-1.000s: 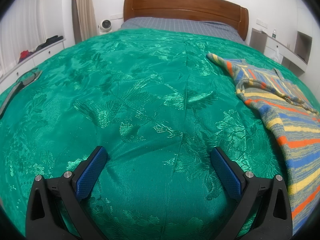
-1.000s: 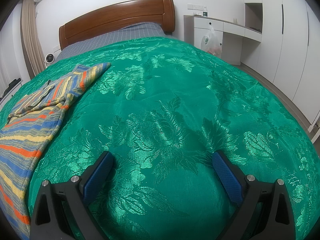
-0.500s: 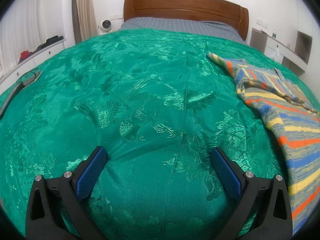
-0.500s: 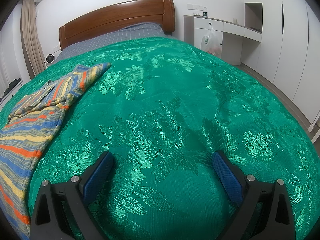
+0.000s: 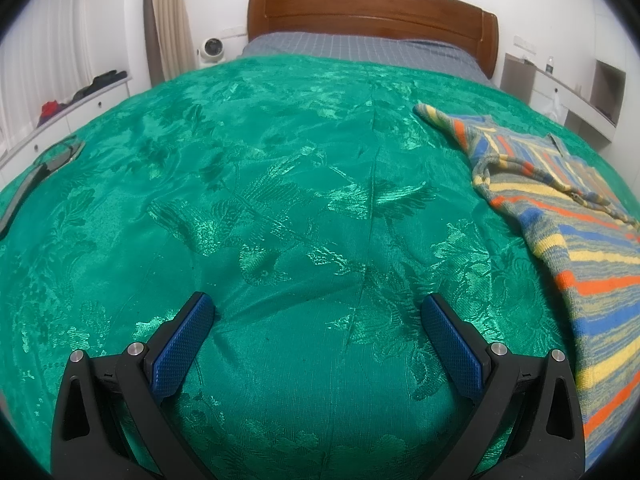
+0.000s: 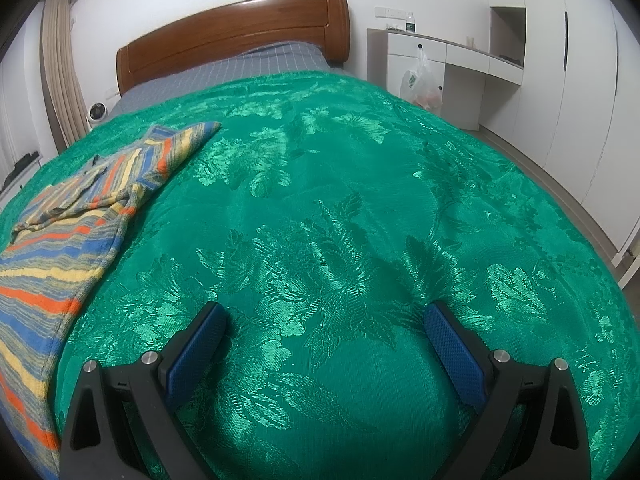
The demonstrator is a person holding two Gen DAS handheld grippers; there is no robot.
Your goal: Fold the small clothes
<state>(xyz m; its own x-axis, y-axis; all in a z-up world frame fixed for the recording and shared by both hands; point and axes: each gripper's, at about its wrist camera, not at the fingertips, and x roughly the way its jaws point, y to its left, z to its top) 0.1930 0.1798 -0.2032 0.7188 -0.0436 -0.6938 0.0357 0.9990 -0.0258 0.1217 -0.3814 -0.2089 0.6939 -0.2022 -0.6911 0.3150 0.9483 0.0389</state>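
Note:
A striped knit garment (image 5: 576, 236) in blue, yellow, orange and grey lies spread on the green bedspread (image 5: 280, 208), at the right of the left wrist view. It also shows at the left of the right wrist view (image 6: 60, 248). My left gripper (image 5: 318, 308) is open and empty, low over bare bedspread to the left of the garment. My right gripper (image 6: 326, 316) is open and empty over bare bedspread (image 6: 360, 200) to the right of the garment. Neither gripper touches the garment.
A wooden headboard (image 5: 372, 12) and grey sheet (image 5: 360, 46) are at the far end. A dark flat object (image 5: 36, 172) lies at the bed's left edge. White cabinets with a hanging plastic bag (image 6: 420, 80) stand to the right. A small fan (image 5: 212, 46) sits by the curtain.

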